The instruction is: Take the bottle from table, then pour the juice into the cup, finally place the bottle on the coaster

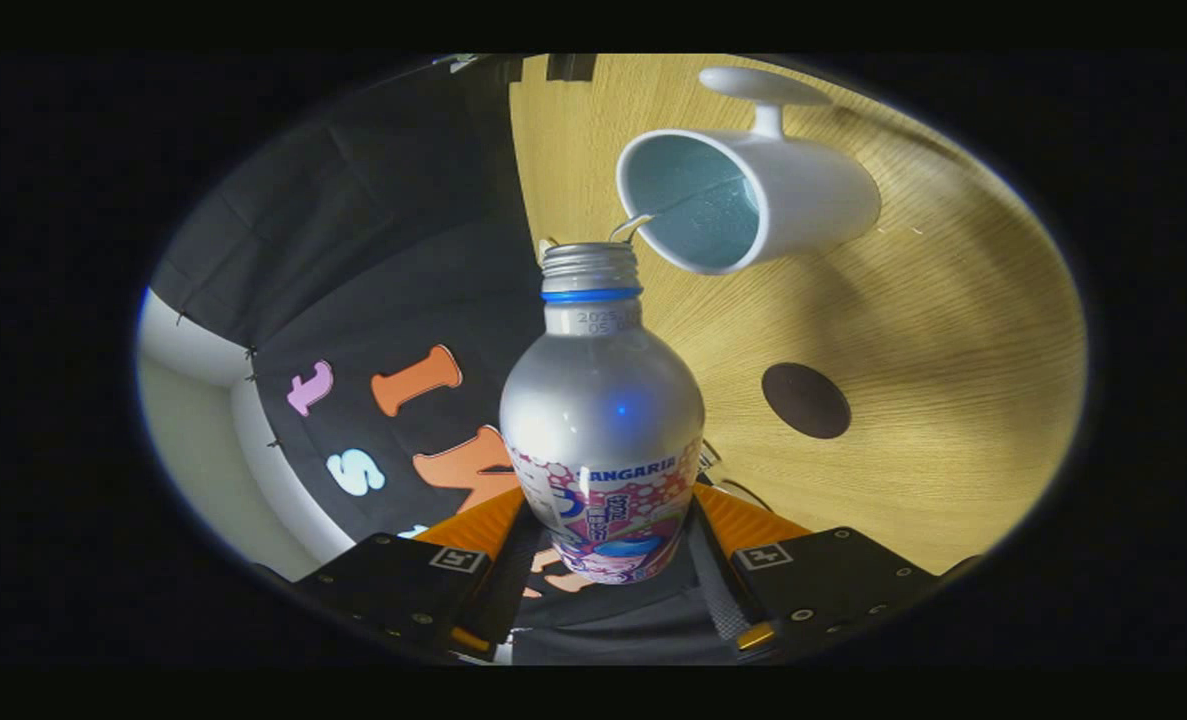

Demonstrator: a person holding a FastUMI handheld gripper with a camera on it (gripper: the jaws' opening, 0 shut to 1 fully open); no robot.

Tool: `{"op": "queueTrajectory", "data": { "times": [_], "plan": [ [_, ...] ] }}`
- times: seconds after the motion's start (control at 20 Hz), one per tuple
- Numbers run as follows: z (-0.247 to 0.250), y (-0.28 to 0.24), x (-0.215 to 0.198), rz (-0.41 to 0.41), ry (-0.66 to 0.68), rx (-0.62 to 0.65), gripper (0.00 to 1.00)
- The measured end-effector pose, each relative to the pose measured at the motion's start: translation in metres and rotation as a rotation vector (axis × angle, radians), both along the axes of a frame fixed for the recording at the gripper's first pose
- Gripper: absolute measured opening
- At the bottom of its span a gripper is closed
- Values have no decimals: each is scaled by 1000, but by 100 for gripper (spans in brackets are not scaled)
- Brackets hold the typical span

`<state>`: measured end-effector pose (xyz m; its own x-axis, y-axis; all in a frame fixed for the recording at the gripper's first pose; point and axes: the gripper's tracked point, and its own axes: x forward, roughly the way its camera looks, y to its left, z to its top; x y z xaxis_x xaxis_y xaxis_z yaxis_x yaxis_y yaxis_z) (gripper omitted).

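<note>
A silver aluminium bottle (601,400) with a blue neck ring and a colourful label sits between my two fingers, and my gripper (605,525) is shut on its lower body. The view is rolled, so the bottle is tipped over the wooden table (953,330). Its open threaded mouth lies close to the rim of a white mug (748,195) with a pale blue inside. A thin stream runs from the mouth to the mug's rim. A dark round coaster (806,400) lies on the table beyond the bottle, to its side.
The black cloth wall (373,250) stands along the table's far edge, on the other side of the bottle from the mug. A pale floor or wall strip (193,420) shows past the cloth. Bare wood surrounds the coaster.
</note>
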<state>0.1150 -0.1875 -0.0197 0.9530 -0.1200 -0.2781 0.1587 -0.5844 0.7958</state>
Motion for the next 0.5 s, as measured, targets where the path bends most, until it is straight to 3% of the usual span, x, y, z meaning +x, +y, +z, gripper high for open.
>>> {"op": "queueTrajectory", "data": {
  "times": [0.5],
  "plan": [
    [3,-2,-8,-19,-4,35,75]
  ]
}}
